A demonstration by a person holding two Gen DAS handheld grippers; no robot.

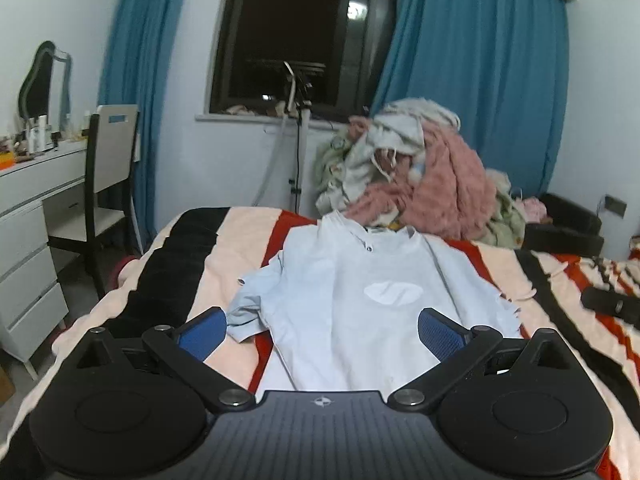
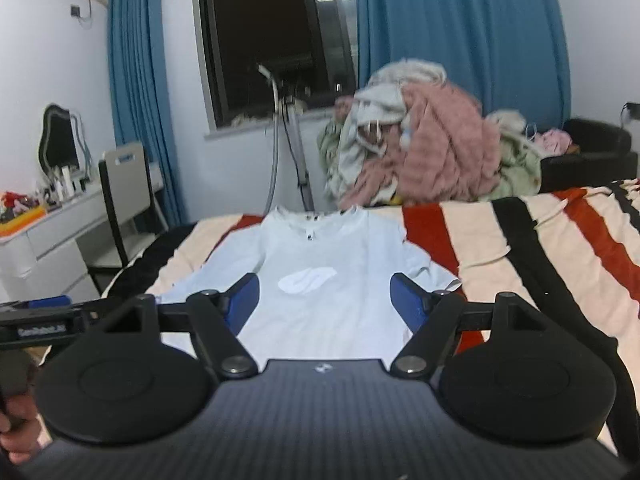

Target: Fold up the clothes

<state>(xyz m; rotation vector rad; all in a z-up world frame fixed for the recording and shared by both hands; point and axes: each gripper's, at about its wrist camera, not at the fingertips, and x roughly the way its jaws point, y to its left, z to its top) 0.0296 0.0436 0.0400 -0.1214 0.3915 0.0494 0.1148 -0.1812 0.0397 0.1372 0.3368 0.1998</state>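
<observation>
Your left hand-held gripper [image 1: 322, 330] and right hand-held gripper [image 2: 324, 300] both hang wide apart (nothing pinched) over the pale blue shirt [image 1: 360, 280] lying flat on the striped bed [image 1: 224, 240].

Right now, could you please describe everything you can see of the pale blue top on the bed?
The pale blue top lies spread out, front up, on the striped blanket. It looks like soft cotton, with a white oval print on the chest and a small neckline tab. Both sleeves angle outward, slightly rumpled. No gripper touches it.
</observation>
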